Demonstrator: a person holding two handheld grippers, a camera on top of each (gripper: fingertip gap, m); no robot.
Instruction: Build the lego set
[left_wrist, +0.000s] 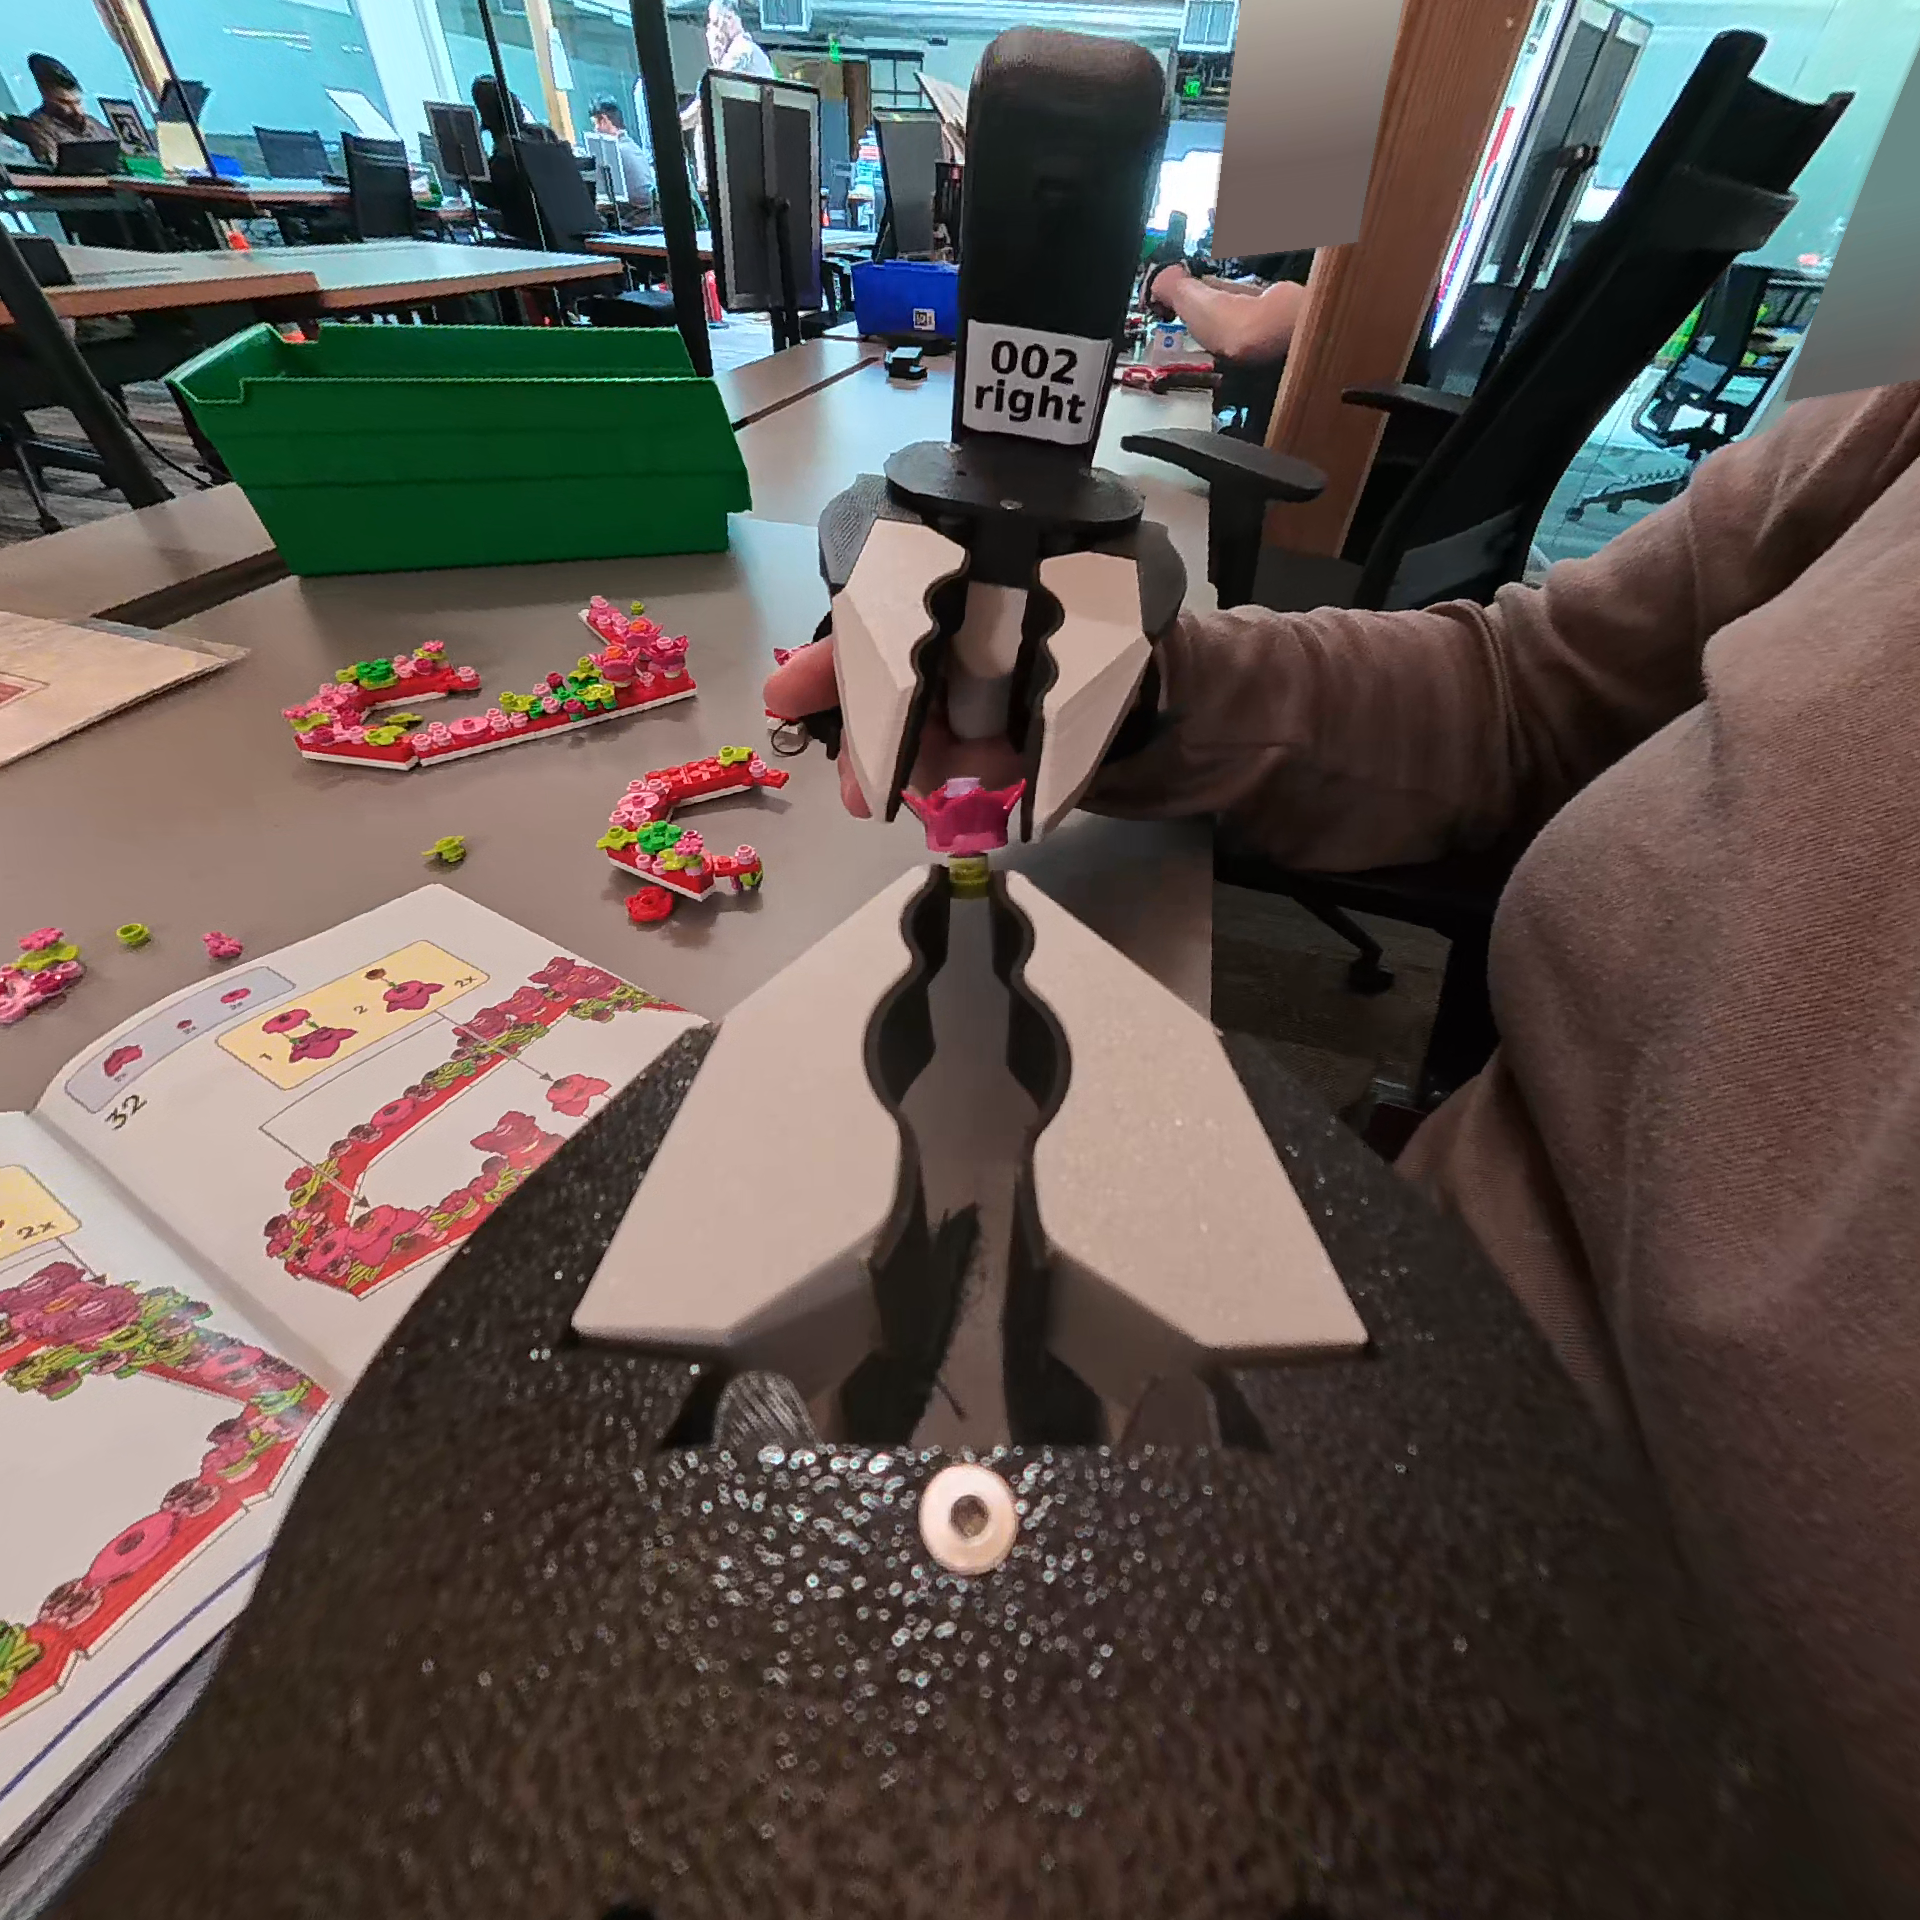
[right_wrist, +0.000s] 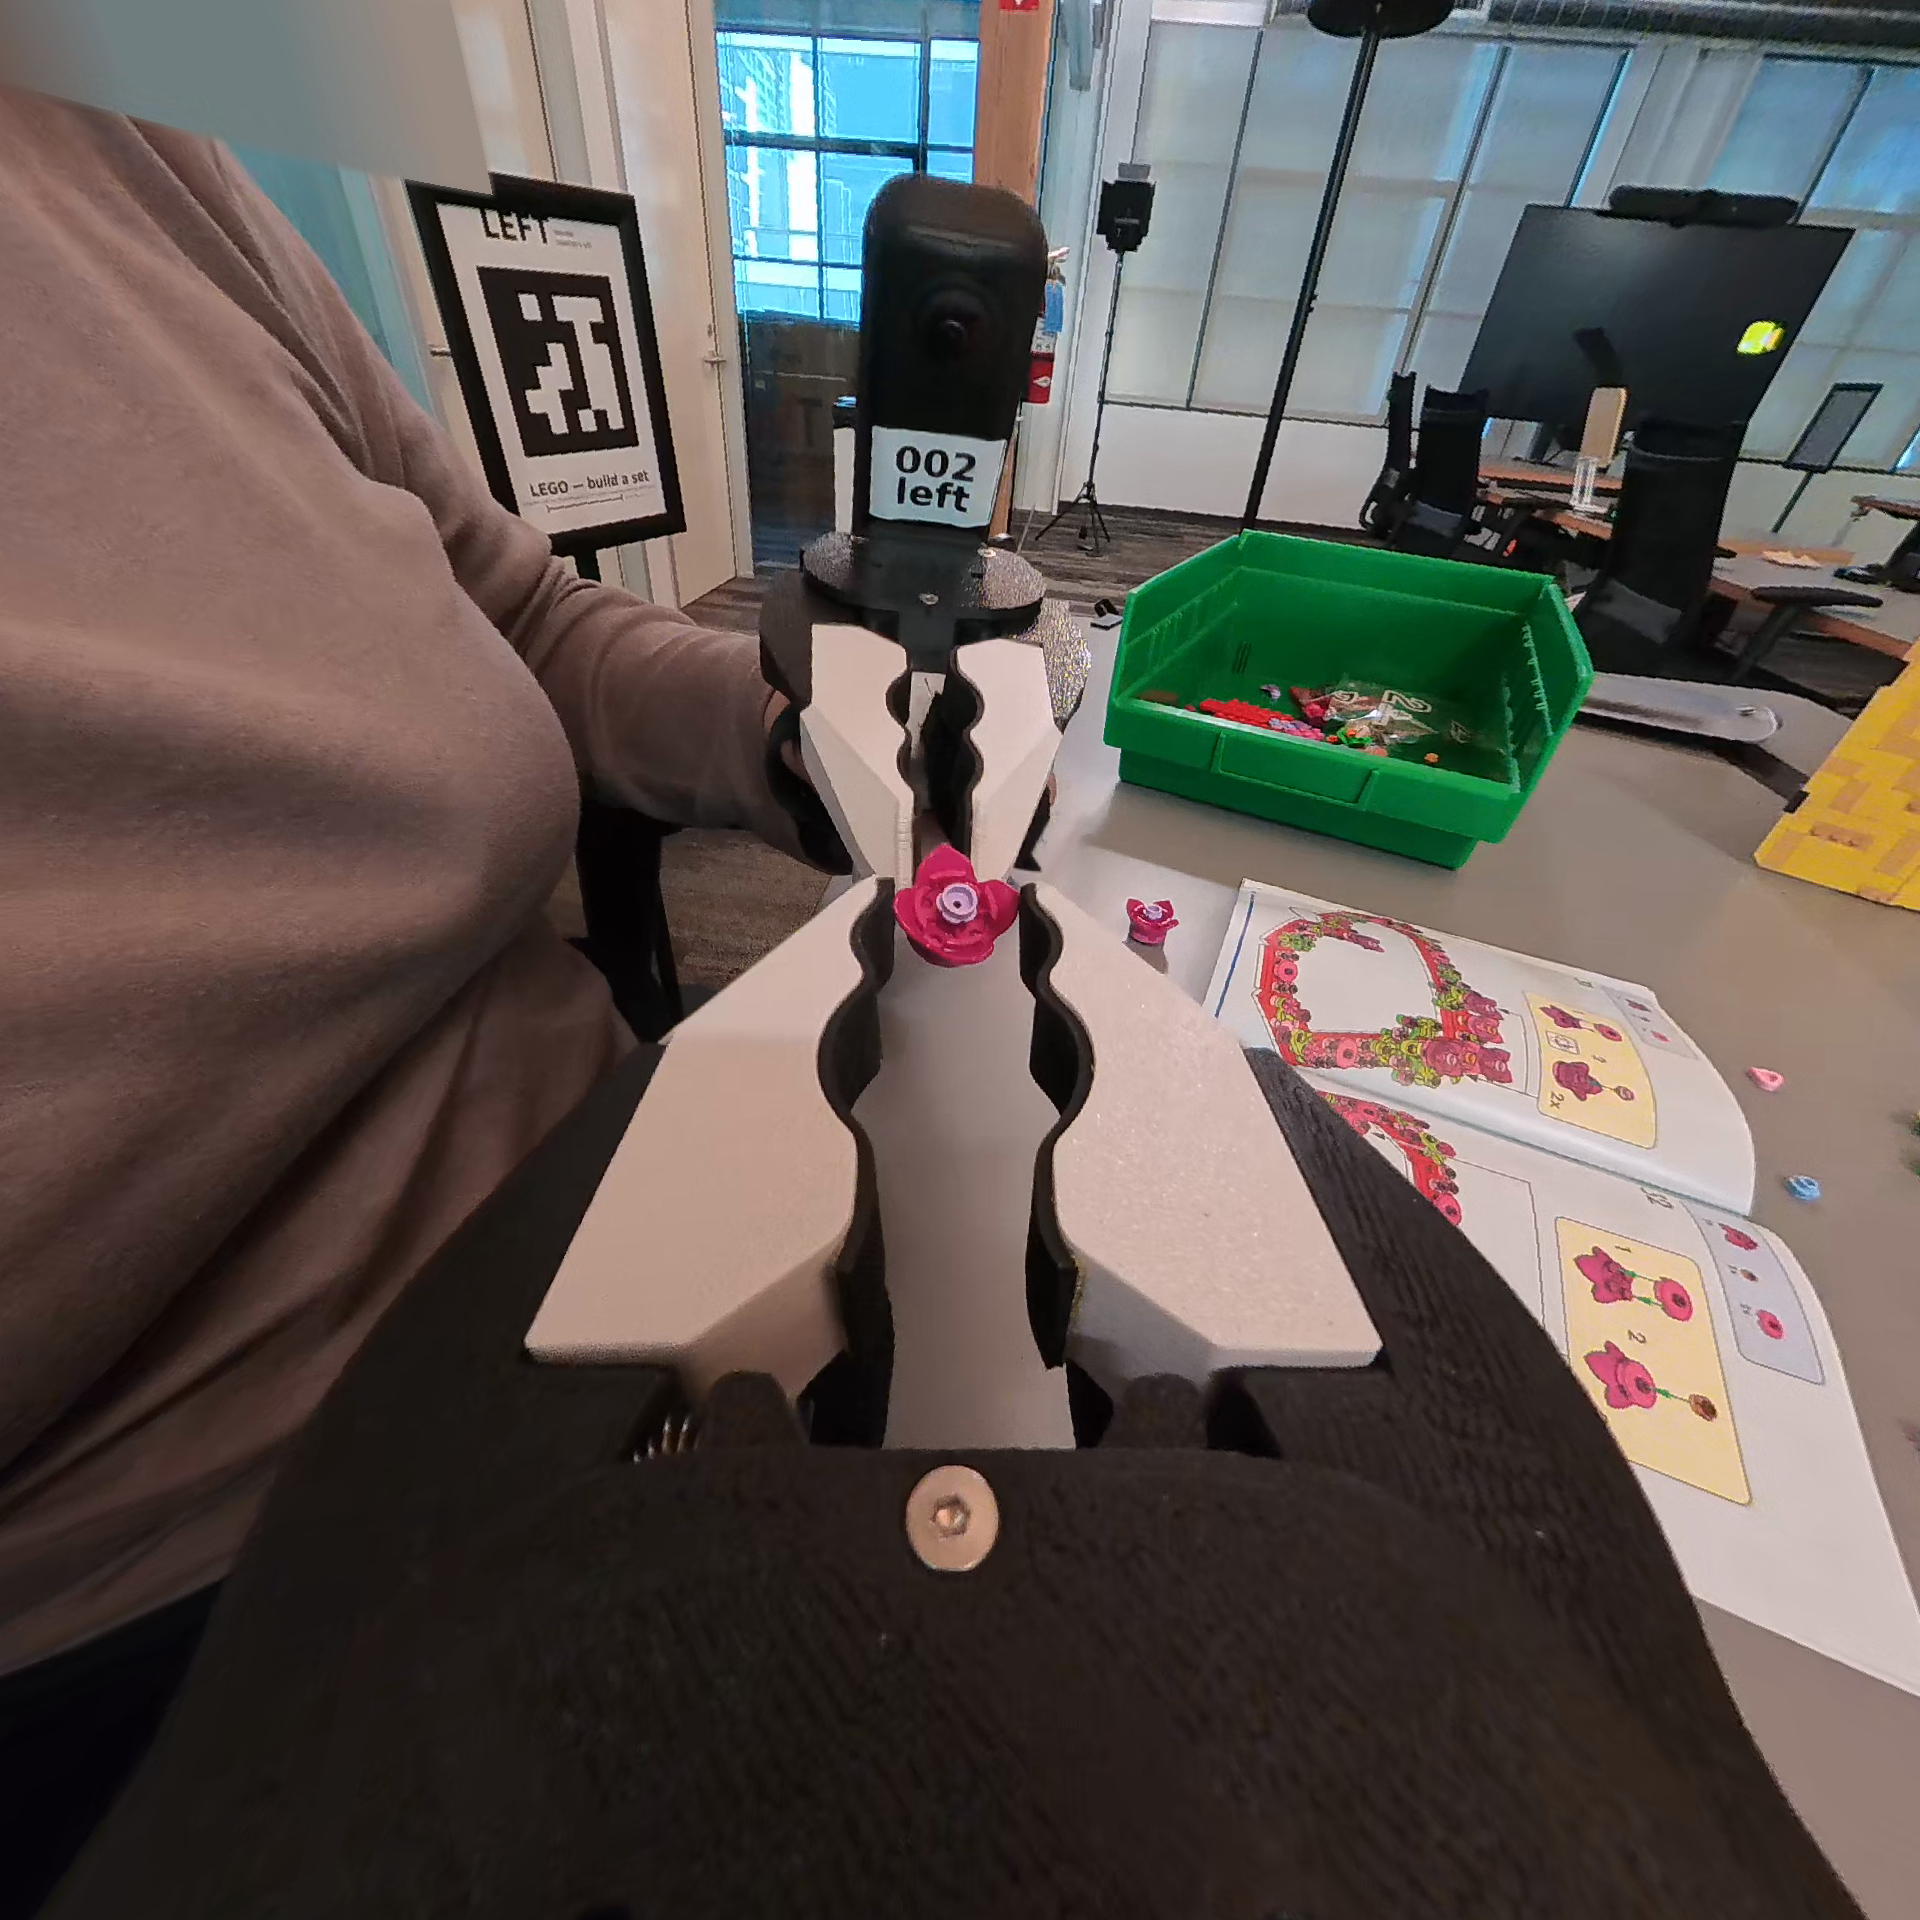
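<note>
1. Your right gripper (right_wrist: 954, 925) clamps the magenta flower (right_wrist: 954, 914), held off the table's (left_wrist: 156, 831) near edge.
2. Your left gripper (left_wrist: 966, 883) pinches the lime stud (left_wrist: 968, 875) beneath, tip-to-tip, so both pieces align for pressing.

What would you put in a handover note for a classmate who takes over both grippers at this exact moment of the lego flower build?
Left gripper: shut on a small lime-green stud piece.
Right gripper: shut on the magenta petal flower with a lilac centre, held tip to tip with the left, above the table edge.
On the grey table: several red curved garland sections topped with pink and green flowers, loose small pieces, the open instruction booklet, and a green plastic bin of spare parts.
Done: garland sections partly decorated; one finished magenta flower beside the booklet.
Left: join stud and flower, mount the flowers, connect the sections.
</note>
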